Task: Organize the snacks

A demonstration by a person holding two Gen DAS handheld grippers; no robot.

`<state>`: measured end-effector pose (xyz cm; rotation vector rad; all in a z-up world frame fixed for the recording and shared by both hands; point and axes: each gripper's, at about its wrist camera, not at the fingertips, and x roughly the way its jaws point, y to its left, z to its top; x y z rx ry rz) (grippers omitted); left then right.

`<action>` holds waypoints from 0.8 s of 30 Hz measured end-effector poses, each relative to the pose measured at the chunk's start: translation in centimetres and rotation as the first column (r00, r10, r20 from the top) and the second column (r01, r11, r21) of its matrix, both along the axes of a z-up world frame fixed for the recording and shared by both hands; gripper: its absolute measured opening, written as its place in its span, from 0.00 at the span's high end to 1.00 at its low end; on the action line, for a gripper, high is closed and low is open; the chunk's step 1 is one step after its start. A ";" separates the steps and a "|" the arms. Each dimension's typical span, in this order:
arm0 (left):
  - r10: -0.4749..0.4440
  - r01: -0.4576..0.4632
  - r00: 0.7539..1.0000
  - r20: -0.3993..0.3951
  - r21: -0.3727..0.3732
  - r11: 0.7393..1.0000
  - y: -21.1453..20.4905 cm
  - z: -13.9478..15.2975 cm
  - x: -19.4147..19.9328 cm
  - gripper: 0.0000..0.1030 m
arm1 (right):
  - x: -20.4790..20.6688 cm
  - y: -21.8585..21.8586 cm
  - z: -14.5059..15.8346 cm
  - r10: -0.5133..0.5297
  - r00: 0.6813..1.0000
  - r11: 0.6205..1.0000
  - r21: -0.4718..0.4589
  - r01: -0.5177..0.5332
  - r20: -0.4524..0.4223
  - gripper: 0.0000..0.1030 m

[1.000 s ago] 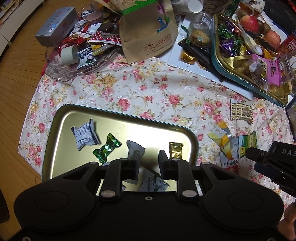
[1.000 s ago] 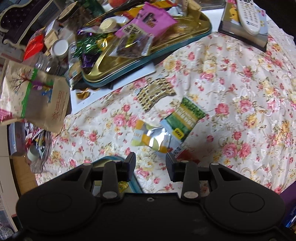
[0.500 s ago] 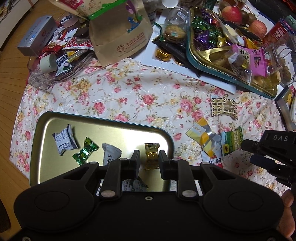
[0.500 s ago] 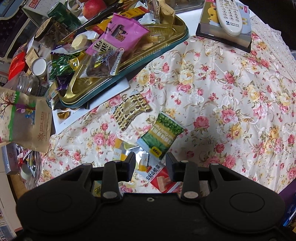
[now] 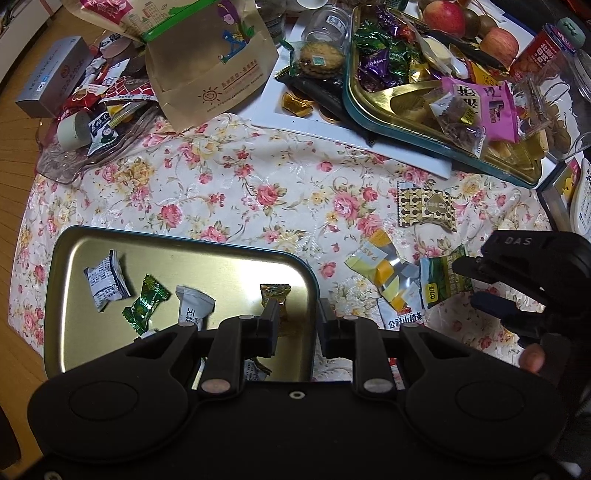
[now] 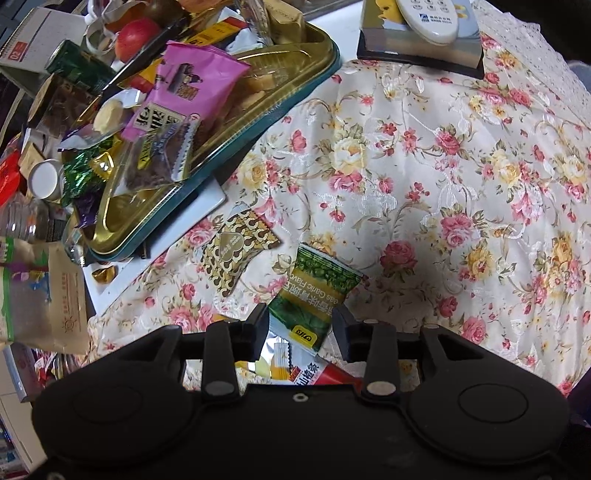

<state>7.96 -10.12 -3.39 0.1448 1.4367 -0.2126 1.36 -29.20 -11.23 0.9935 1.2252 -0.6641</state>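
Observation:
A gold tin tray (image 5: 184, 243) with a teal rim holds several wrapped candies, among them a white one (image 5: 107, 284), a green one (image 5: 146, 299) and a gold one (image 5: 275, 293). My left gripper (image 5: 295, 317) hangs open over the tray's right rim and holds nothing. To its right, loose packets lie on the floral cloth: a green pea packet (image 6: 317, 291), a yellow-silver one (image 5: 380, 269), a red-white one (image 5: 402, 317) and a gold patterned one (image 6: 236, 254). My right gripper (image 6: 299, 317) points down over the green packet. Its jaws are opening, with the packet's lower end between the fingers, not pressed.
A large teal-rimmed gold tin (image 5: 347, 92) full of snacks sits on a white board at the back. A brown paper bag (image 5: 210, 62) and a glass dish (image 5: 62, 166) of snacks stand at back left. A remote (image 6: 424, 14) lies on a book at the far right.
My left gripper slid right across the tray to its right rim. My right gripper dropped toward the green packet, which now lies between its fingers, and its jaws widened slightly.

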 end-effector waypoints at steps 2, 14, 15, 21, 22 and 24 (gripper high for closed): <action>-0.004 0.004 1.000 0.001 -0.003 1.000 -0.1 0.1 -0.1 0.70 | 0.1 0.0 -0.7 -0.016 1.000 1.000 0.003 0.016 -0.015 0.59; -0.005 0.005 1.000 -0.003 -0.002 1.000 0.1 -0.1 -0.1 0.70 | 0.4 0.1 -3.5 -0.110 0.994 0.991 0.074 0.110 -0.010 0.55; -0.005 0.005 1.000 -0.003 -0.002 1.000 0.1 -0.1 -0.1 0.70 | 0.5 0.1 -3.5 -0.115 0.993 0.991 0.074 0.115 -0.002 0.54; -0.007 0.007 1.000 -0.005 0.002 1.000 0.2 -0.2 -0.3 0.70 | 1.0 -0.7 -4.5 -0.174 0.985 0.981 0.081 0.174 -0.013 0.47; -0.006 0.006 1.000 -0.006 0.003 1.000 0.2 -0.3 -0.2 0.70 | 1.0 -0.8 -4.4 -0.191 0.982 0.979 0.070 0.191 0.000 0.46; -0.006 0.006 1.000 -0.007 0.005 1.000 0.2 -0.3 -0.2 0.70 | 1.3 -0.9 -4.5 -0.196 0.981 0.979 0.063 0.196 -0.007 0.43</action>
